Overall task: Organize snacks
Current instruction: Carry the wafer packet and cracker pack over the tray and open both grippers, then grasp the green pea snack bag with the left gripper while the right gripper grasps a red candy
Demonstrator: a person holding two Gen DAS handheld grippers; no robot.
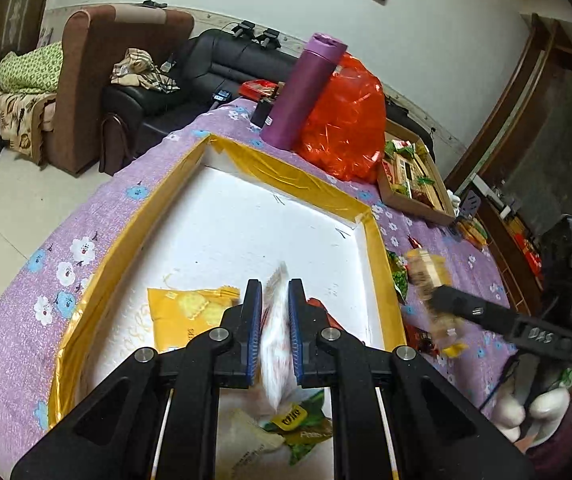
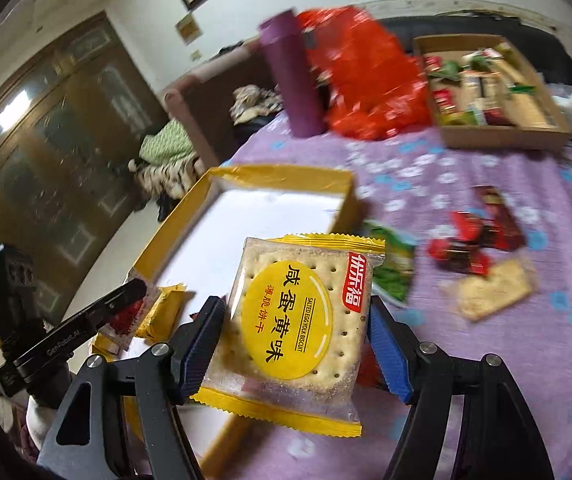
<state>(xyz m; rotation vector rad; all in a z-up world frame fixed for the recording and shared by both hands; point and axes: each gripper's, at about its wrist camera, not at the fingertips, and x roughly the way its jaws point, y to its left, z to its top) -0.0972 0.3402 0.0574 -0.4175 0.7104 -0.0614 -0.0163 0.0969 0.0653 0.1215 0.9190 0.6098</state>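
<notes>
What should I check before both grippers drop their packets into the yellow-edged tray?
1. Left gripper shut on the white snack packet: ok.
2. Right gripper clamped on the salted egg yolk biscuit packet: ok, pads press both edges.
3. Left gripper over the yellow-edged tray: ok.
4. Right packet fully over the tray: cannot tell, it appears to straddle the near rim.
5. Free white floor left in the tray: ok, the far half is bare.
6. Loose snacks on the purple cloth still to collect: not ok, red packets and a cracker packet remain.
</notes>
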